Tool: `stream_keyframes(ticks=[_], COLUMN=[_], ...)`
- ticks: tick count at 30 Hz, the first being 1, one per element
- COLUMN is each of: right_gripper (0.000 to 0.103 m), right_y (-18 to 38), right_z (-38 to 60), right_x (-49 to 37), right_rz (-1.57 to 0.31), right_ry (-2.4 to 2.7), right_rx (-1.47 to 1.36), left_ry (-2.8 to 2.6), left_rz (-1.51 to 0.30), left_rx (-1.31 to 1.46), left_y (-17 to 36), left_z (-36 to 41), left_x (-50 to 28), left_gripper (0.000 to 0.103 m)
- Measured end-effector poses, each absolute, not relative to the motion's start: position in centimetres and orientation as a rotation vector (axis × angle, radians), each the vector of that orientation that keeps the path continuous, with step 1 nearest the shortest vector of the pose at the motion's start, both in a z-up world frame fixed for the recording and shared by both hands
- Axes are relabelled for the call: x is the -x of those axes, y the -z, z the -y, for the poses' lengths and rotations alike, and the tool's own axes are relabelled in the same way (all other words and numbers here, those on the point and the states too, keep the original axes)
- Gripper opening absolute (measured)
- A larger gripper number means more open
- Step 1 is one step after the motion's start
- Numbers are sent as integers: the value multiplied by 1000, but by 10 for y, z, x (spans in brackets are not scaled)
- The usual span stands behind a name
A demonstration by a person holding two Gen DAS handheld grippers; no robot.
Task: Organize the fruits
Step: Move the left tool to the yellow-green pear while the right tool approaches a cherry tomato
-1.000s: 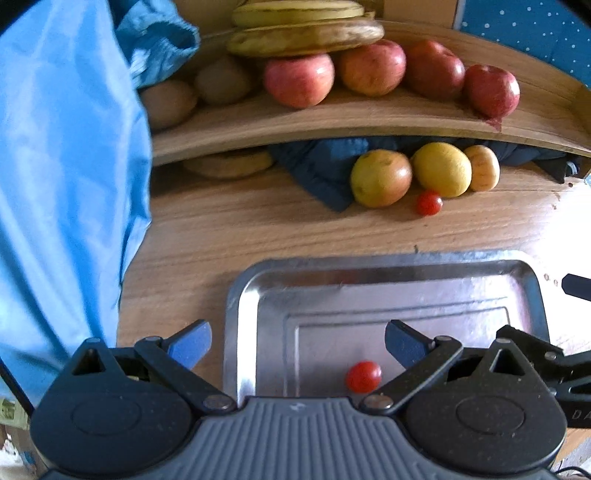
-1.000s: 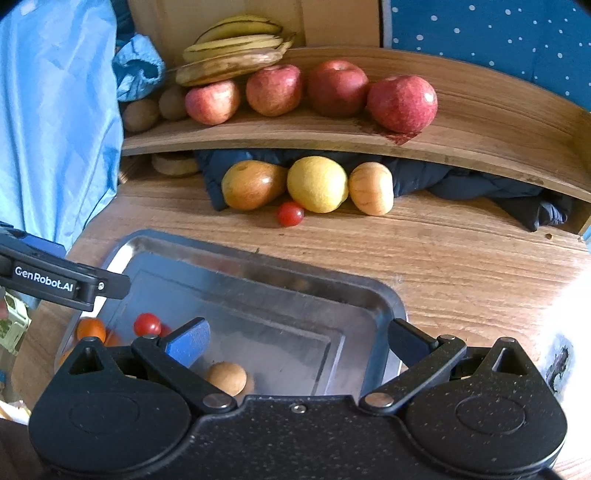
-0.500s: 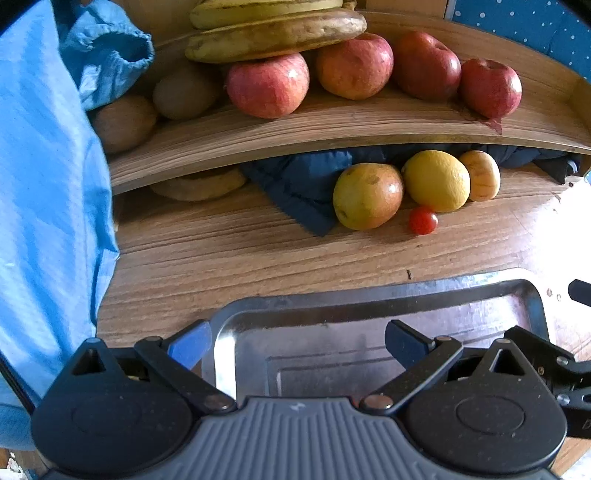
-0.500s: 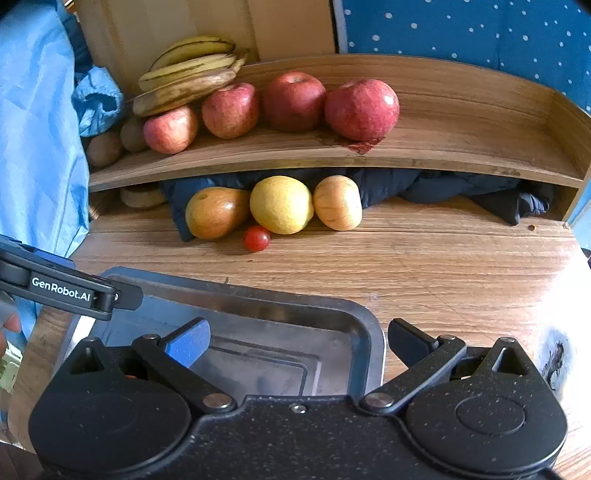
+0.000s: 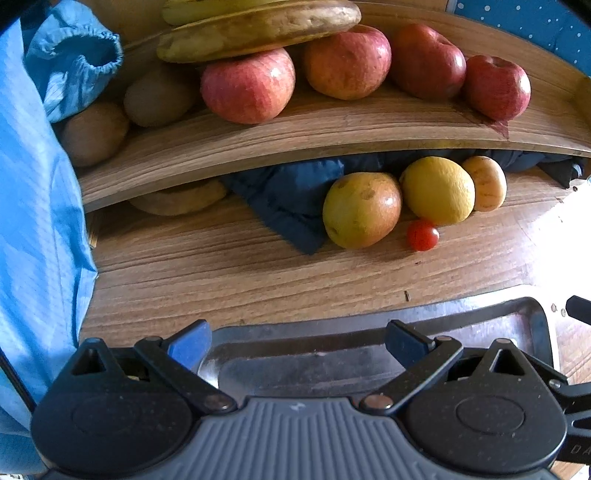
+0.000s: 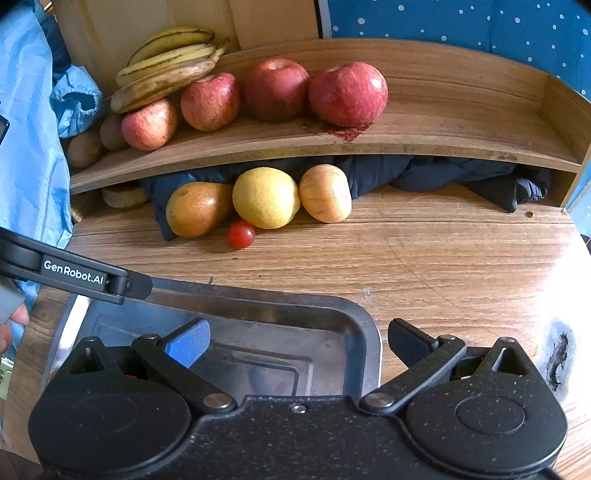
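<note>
A metal tray [image 5: 539, 321] [image 6: 354, 314] lies on the wooden table right under both grippers. Beyond it a cherry tomato [image 5: 423, 235] [image 6: 241, 235] rests in front of a pear [image 5: 362, 209] [image 6: 197, 208], a lemon [image 5: 439, 190] [image 6: 266, 197] and a small striped fruit [image 5: 487, 182] [image 6: 325, 192]. Several red apples [image 5: 247, 86] [image 6: 349, 92] and bananas [image 5: 258, 22] [image 6: 166, 70] sit on the curved wooden shelf [image 5: 332, 133] [image 6: 461, 122]. My left gripper [image 5: 297, 341] is open and holds nothing. My right gripper [image 6: 297, 339] is open over the tray's right end.
A dark blue cloth [image 5: 295, 195] [image 6: 443, 173] lies under the shelf behind the fruit. Light blue fabric [image 5: 33, 184] [image 6: 26, 147] hangs at the left. Brown kiwis [image 5: 159, 98] [image 6: 85, 147] sit at the shelf's left end. The left gripper's arm [image 6: 74, 275] crosses the right wrist view.
Both grippers have moved forward toward the shelf. The tray has slid low in both views, and the small fruits inside it are now hidden behind the gripper bodies.
</note>
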State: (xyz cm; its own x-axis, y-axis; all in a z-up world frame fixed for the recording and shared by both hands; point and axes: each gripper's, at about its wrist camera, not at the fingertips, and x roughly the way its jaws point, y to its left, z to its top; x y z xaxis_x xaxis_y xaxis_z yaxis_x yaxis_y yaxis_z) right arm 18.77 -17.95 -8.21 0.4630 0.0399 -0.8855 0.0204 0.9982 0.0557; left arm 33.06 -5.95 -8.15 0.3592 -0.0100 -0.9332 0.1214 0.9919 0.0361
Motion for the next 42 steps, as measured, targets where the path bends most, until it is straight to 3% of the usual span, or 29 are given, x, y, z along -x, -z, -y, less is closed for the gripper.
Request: stream_keyframes(ticks=[35,42], right_gripper=[102,95], right_y=[105,112], right_z=[174,164], right_x=[-231,-247], right_rz=[-1086,-1072], right_ry=[-80,-119], right_rx=[-8,-4], left_ry=[55,71], left_rz=[-1183,-1185], left_rx=[85,105], left_y=[71,67], left_z=[63,64], left_x=[-373,-377], left_gripper=[102,98])
